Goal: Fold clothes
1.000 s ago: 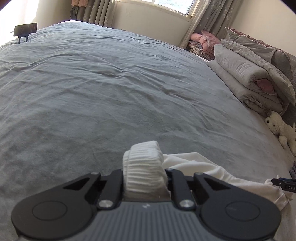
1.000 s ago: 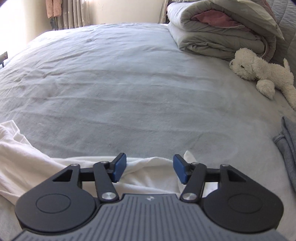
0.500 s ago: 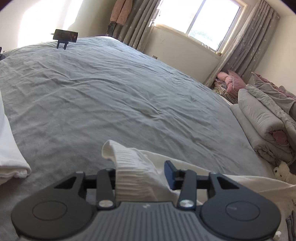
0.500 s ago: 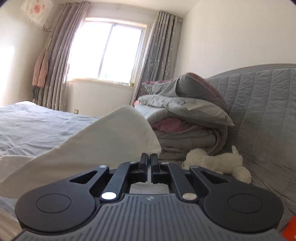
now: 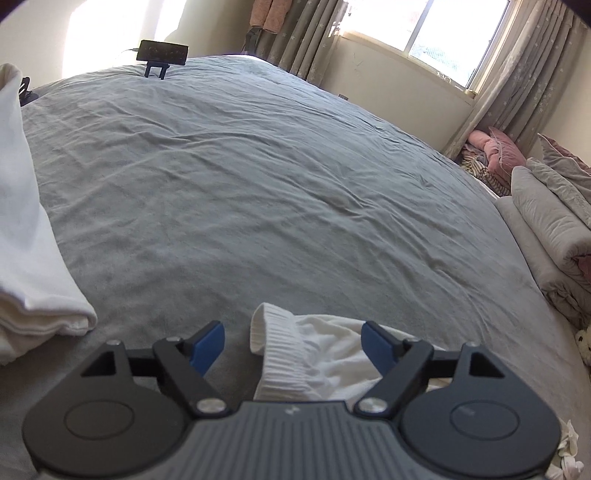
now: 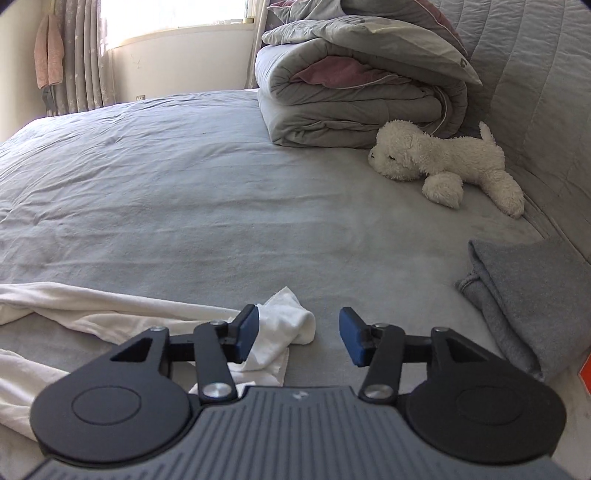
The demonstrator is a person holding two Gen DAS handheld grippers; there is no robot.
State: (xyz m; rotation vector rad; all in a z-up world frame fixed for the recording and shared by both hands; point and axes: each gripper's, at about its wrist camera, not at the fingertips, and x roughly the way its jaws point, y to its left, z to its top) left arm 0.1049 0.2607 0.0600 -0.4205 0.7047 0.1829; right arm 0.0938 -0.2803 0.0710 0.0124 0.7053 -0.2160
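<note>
The left wrist camera sits low and close behind its gripper [image 5: 293, 341], tilted down across the bed [image 5: 258, 184] toward the window [image 5: 458, 33] at 1 o'clock and a phone stand [image 5: 161, 55] at 11 o'clock. The right wrist camera, as low behind its gripper [image 6: 297, 334], faces the folded duvet [image 6: 351, 92] at 1 o'clock and the plush dog [image 6: 443, 162] at 2 o'clock. Both views share the bed, the white garment [image 5: 325, 354] at 6 o'clock and the duvet.
</note>
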